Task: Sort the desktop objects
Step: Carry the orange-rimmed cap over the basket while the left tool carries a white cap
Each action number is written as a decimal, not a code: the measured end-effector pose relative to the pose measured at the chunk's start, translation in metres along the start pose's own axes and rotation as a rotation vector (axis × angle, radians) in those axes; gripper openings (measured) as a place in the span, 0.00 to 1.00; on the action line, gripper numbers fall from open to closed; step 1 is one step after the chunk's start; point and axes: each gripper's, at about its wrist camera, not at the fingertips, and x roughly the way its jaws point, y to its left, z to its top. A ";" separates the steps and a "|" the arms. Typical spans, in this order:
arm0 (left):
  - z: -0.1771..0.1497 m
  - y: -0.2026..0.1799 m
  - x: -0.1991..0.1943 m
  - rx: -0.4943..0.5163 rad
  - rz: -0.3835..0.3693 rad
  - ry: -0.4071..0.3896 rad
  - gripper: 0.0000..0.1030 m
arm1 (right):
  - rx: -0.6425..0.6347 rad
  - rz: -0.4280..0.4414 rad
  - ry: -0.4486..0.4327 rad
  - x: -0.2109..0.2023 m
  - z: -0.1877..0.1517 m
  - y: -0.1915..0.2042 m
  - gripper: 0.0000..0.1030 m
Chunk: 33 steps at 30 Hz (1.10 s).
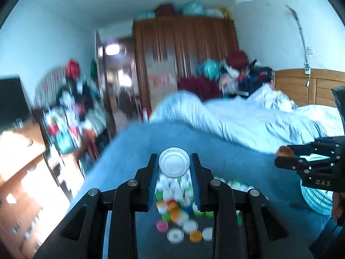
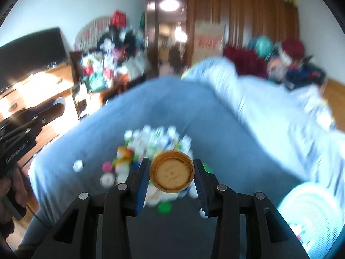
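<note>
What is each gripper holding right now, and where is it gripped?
Left gripper pinches a white cap by its rim sides. Right gripper pinches an orange cap the same way.

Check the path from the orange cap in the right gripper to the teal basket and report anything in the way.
Nothing visible blocks it. The right gripper holds the orange cap above the cap pile; the teal basket sits to its right across bare blue bedding.

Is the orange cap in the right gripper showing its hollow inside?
Yes. The orange cap faces the camera hollow side first: raised rim, recessed embossed floor visible.
</note>
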 end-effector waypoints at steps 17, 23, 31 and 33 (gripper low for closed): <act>0.026 -0.115 0.031 -0.019 -0.399 0.296 0.24 | 0.232 -0.084 0.148 -0.063 -0.018 -0.088 0.42; 0.036 -0.182 0.038 -0.005 -0.562 0.390 0.24 | 0.284 -0.194 0.162 -0.090 -0.037 -0.133 0.42; 0.057 -0.244 0.038 0.044 -0.671 0.408 0.24 | 0.343 -0.298 0.180 -0.120 -0.061 -0.177 0.42; 0.059 -0.258 0.037 0.056 -0.690 0.407 0.24 | 0.360 -0.317 0.183 -0.126 -0.067 -0.188 0.42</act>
